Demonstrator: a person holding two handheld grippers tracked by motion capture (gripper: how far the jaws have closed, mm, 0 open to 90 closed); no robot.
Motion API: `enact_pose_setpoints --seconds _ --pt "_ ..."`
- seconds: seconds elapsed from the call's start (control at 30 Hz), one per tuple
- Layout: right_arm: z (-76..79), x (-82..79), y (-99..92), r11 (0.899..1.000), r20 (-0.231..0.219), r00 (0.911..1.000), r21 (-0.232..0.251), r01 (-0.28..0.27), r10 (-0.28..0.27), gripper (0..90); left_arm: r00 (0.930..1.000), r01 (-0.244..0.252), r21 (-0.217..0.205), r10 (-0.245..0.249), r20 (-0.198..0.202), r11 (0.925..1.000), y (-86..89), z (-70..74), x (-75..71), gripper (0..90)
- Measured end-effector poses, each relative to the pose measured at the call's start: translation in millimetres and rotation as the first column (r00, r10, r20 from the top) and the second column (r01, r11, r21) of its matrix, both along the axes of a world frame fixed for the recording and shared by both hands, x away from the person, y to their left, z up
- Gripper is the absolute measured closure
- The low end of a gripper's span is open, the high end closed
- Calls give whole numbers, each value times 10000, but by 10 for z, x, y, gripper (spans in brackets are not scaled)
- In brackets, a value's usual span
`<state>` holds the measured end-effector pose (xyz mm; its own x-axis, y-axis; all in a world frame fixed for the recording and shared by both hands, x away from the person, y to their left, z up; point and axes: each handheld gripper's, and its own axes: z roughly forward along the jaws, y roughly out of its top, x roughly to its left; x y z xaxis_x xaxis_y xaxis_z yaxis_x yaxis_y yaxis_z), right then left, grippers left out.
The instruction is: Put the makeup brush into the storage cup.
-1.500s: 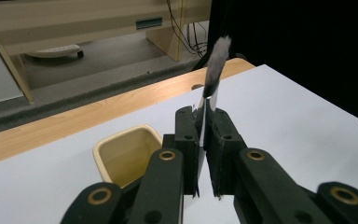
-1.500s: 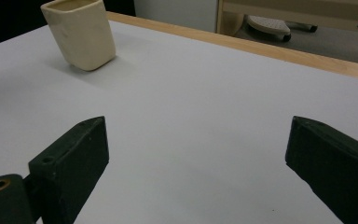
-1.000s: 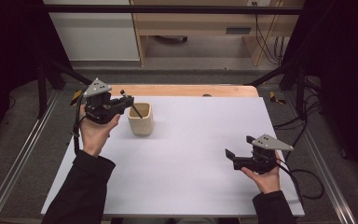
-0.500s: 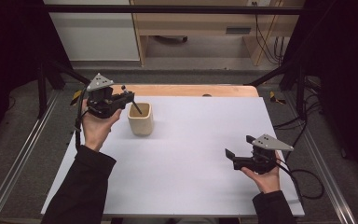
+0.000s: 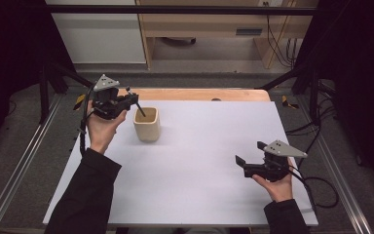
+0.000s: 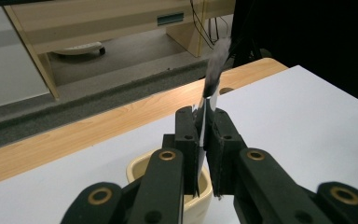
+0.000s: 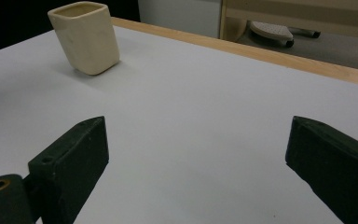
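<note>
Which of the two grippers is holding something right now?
The left gripper, beside the cream ceramic cup: its fingers are shut on a thin black brush. The right gripper is open and holds nothing.

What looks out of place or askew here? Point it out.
Nothing is spilled or damaged. The one oddity: the brush in the left tongs leans at a slant, its lower end over the cream cup. The cup stands upright on the white table.

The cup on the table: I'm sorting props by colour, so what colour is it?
Cream, a pale yellowish beige cup, plain and unpatterned; the right gripper view shows it best.
</note>
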<state>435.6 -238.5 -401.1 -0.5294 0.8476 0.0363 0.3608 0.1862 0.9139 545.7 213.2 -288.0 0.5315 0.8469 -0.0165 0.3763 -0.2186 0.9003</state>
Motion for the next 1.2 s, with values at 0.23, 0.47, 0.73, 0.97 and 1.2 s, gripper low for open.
enact_pose_setpoints --seconds 0.23,0.47,0.73,0.97,1.2 --pt "4 -3 -3 10000 15 10000 41 -12 12 65 9998 -174 130 176 -118 9998 -16 -92 91 837" --pt "1 -2 2 10000 10 10000 42 -37 37 65 9988 -401 164 406 -287 9991 -8 -192 183 837" --pt "3 -5 1 10000 4 10000 52 -44 44 67 9970 -598 158 605 -477 9981 23 -307 250 837" --pt "1 -5 1 10000 0 10000 17 -70 70 70 9957 -701 178 710 -587 9974 36 -393 275 837" --pt "-5 -1 6 10000 12 10000 -22 -85 85 70 9950 -703 239 718 -697 9972 37 -487 291 837"
